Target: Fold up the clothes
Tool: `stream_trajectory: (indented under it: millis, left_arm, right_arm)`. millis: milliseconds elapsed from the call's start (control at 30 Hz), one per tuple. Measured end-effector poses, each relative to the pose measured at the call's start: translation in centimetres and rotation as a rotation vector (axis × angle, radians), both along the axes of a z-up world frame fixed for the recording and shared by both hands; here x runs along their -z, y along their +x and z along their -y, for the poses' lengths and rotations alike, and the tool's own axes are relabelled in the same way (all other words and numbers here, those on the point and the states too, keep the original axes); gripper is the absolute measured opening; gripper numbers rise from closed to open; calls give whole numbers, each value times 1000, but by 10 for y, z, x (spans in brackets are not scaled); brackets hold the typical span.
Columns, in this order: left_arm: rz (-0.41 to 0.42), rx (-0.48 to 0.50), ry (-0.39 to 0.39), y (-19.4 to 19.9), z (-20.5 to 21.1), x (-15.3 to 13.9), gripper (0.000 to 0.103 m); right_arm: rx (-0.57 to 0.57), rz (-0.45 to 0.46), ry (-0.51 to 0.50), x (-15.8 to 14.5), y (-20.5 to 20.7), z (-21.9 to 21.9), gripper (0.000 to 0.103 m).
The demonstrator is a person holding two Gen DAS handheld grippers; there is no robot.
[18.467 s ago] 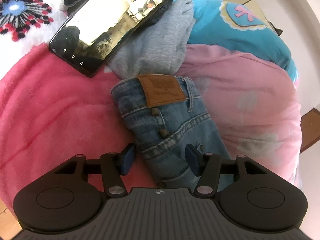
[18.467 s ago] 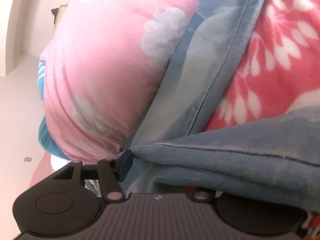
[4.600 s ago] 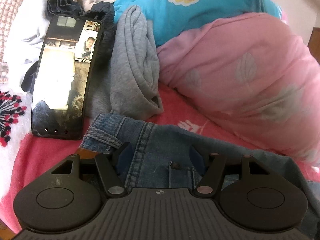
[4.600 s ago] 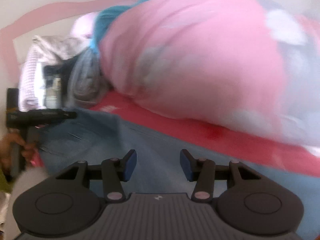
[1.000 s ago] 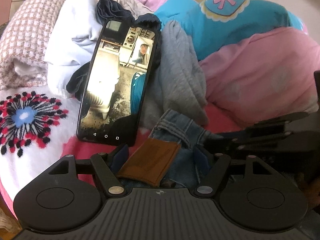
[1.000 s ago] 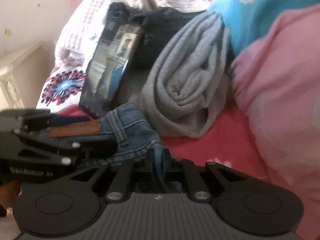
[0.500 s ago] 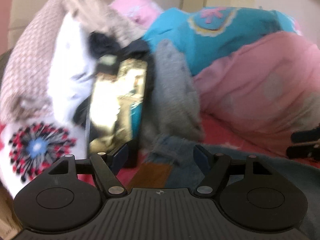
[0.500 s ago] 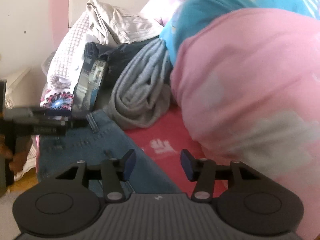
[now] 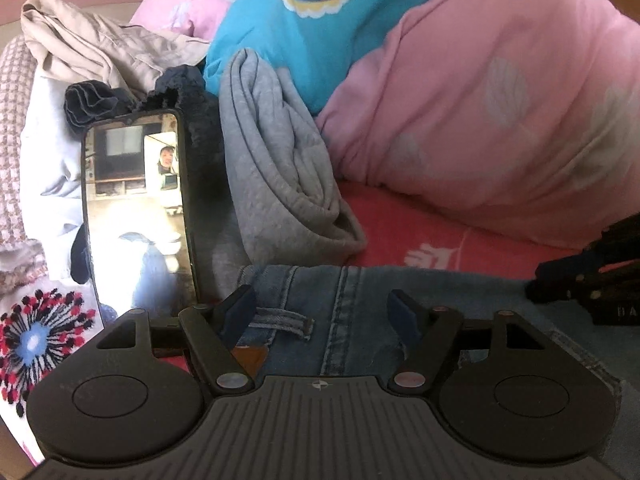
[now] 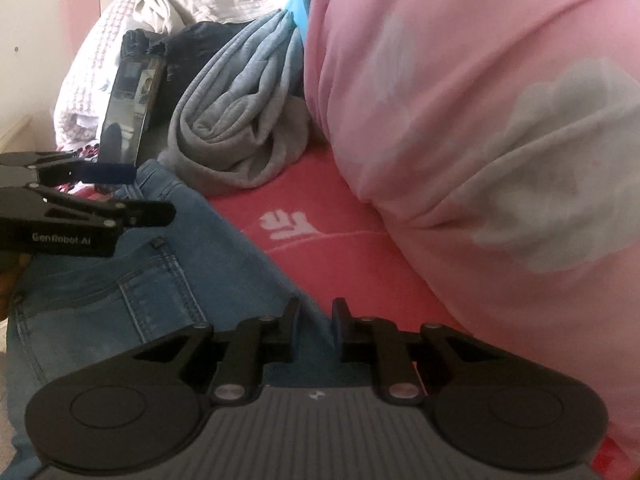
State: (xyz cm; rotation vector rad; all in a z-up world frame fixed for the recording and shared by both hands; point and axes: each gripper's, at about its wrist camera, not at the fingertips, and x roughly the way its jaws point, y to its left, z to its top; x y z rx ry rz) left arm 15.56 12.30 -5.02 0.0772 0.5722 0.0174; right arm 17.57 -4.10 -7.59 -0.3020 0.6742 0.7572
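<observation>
Blue jeans [image 9: 360,300] lie spread on the red blanket [image 9: 420,236], waistband and belt loop toward the phone. My left gripper [image 9: 322,312] hovers open just over the waistband, nothing pinched between its pads; in the right wrist view the left gripper [image 10: 132,192] sits over the same end of the jeans [image 10: 120,280]. My right gripper [image 10: 316,320] is low at the jeans' far edge, where denim meets blanket. Its jaws are closing to a narrow gap, and the denim edge lies in that gap without visible pinching. In the left view the right gripper [image 9: 592,276] shows at the right margin.
A rolled grey garment [image 9: 280,168] lies beyond the jeans, with a phone [image 9: 136,208] leaning beside it. A big pink pillow [image 9: 500,120] and a teal cushion [image 9: 312,20] crowd the right and back. Beige and dark clothes [image 9: 100,56] are piled at the back left.
The jeans, bunched a second ago with my right gripper shut on them, now lie spread flat. My right gripper let go, moved right along the edge and narrowed again. My left gripper rolled level.
</observation>
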Motion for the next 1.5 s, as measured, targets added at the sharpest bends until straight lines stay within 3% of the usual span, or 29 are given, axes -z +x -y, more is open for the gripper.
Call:
stream_trajectory:
  millis: [233, 433, 567, 833, 1000, 1167, 1267, 1367, 1500]
  left_arm:
    - [-2, 3, 6, 0, 0, -1, 75]
    - [49, -5, -63, -19, -4, -23, 80]
    - [47, 71, -128, -19, 19, -35, 81]
    - [-120, 167, -217, 1, 76, -16, 81]
    - [-121, 152, -136, -4, 90, -2, 81]
    - [-112, 151, -97, -4, 93, 4, 82]
    - [-107, 152, -100, -1, 94, 7, 84]
    - [-100, 151, -100, -1, 96, 8, 85]
    - [-95, 151, -104, 1, 97, 10, 86]
  right_arm:
    - [110, -7, 21, -3, 11, 16, 18]
    - [244, 67, 135, -62, -16, 101, 21]
    - [314, 115, 147, -89, -52, 159, 26]
    - [329, 115, 24, -70, -97, 195, 27]
    - [314, 97, -45, -45, -100, 194, 43]
    - [355, 28, -2, -31, -88, 207, 43]
    - [385, -41, 49, -25, -78, 219, 37]
    - [402, -71, 96, -23, -74, 228, 13]
    - [420, -101, 159, -24, -63, 241, 8]
